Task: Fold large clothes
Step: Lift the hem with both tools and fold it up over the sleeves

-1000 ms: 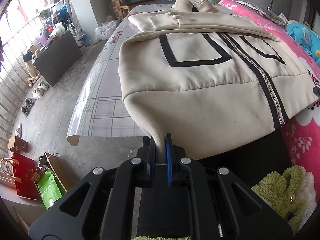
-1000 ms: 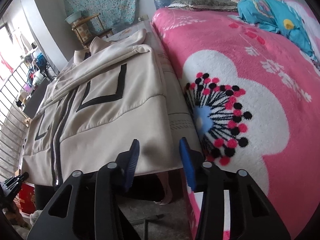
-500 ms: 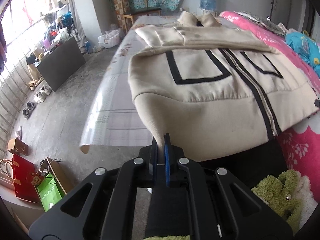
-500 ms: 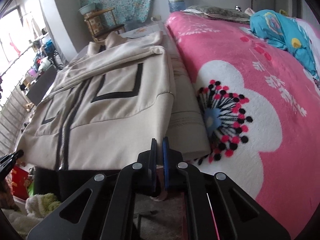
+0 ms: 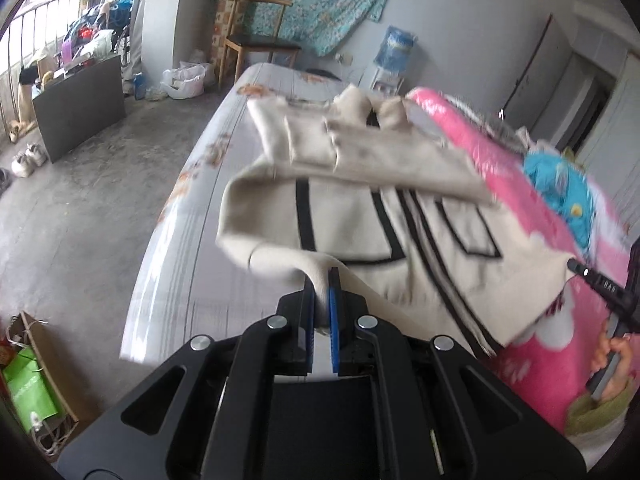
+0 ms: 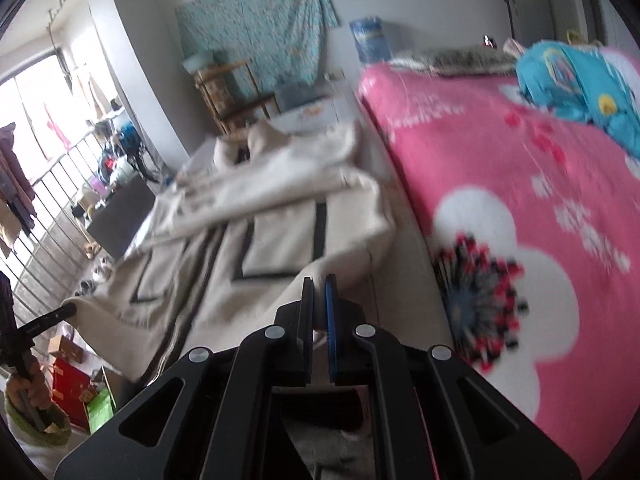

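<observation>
A large cream jacket (image 5: 360,216) with black stripes and a front zipper lies on the bed, its sleeves folded across the chest. My left gripper (image 5: 321,276) is shut on the jacket's lower left hem corner, which is lifted off the bed. My right gripper (image 6: 319,286) is shut on the jacket's (image 6: 256,248) lower right hem corner, also raised. The hem hangs between the two grippers. In the left wrist view the right gripper's tip (image 5: 600,280) shows at the far right. A hand (image 6: 28,392) holding the left gripper shows at the lower left of the right wrist view.
The bed carries a grey checked sheet (image 5: 192,248) on the left and a pink flowered blanket (image 6: 520,208) on the right, with a blue garment (image 6: 580,84) on it. A wooden chair (image 5: 256,48), a dark board (image 5: 76,104) and paper bags (image 5: 28,392) stand on the floor.
The right gripper closed on the hem corner. Both grippers rose and tipped up, lifting the jacket's bottom edge off the bed toward the collar.
</observation>
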A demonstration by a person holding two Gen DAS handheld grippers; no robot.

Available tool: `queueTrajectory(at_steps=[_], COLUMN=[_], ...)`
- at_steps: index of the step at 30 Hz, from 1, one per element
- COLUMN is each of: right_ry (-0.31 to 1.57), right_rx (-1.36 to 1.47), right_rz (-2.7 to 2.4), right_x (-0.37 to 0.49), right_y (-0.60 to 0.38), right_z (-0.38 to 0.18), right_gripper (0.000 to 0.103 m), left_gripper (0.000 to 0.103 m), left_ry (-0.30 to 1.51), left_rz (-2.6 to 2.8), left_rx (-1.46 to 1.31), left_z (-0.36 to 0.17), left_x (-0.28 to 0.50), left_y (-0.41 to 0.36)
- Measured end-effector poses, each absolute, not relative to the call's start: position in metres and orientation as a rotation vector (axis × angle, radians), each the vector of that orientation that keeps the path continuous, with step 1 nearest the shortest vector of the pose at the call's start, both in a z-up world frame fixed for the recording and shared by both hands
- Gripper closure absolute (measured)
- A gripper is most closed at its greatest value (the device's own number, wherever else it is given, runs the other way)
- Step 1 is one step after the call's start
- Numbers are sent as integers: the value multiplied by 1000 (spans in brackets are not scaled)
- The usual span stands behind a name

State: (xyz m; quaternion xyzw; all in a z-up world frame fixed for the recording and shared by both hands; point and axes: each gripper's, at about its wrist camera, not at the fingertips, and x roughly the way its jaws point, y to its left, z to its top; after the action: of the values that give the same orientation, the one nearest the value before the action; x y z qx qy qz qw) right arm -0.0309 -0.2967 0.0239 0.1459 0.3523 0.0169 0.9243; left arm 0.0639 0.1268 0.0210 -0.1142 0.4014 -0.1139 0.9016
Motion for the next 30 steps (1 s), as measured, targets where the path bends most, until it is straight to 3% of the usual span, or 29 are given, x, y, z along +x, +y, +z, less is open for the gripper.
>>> queueTrajectory(at_steps=[8, 13, 15, 16, 17, 18, 20, 21, 23, 26, 30], right_ry=[688, 725, 752, 774, 785, 791, 780, 774, 770, 820, 854], right_rx=[367, 450, 468, 477, 484, 494, 491, 480, 431, 402, 333], right_rz=[25, -15, -57, -74, -82, -81, -65, -63, -68, -40, -51], right_x=[51, 109, 126, 131, 133, 132, 123, 117, 100, 85, 78], right_y=[-310, -324, -331, -334, -337, -339, -343, -344, -347, -348, -344], right_z=[26, -5, -24, -33, -37, -41, -42, -40, -37, -44, -54], right_gripper=[97, 97, 86, 72, 65, 65, 62, 59, 43, 41, 41], left_gripper=[97, 94, 93, 90, 85, 81, 61, 60, 53, 44, 42], left_ry=[822, 841, 847, 866, 880, 877, 837, 820, 810, 877, 966], left_rz=[-189, -164, -160, -165, -164, -136, -112, -116, -116, -105, -78], left_rx=[-316, -342, -357, -362, -366, -360, -351, -355, -361, -362, -344], left_z=[19, -1, -16, -25, -30, -32, -30, -27, -25, -35, -58], left_x=[146, 193, 209, 217, 220, 219, 210, 206, 194, 182, 173], left_y=[139, 147, 148, 148, 148, 149, 155, 159, 167, 173, 171])
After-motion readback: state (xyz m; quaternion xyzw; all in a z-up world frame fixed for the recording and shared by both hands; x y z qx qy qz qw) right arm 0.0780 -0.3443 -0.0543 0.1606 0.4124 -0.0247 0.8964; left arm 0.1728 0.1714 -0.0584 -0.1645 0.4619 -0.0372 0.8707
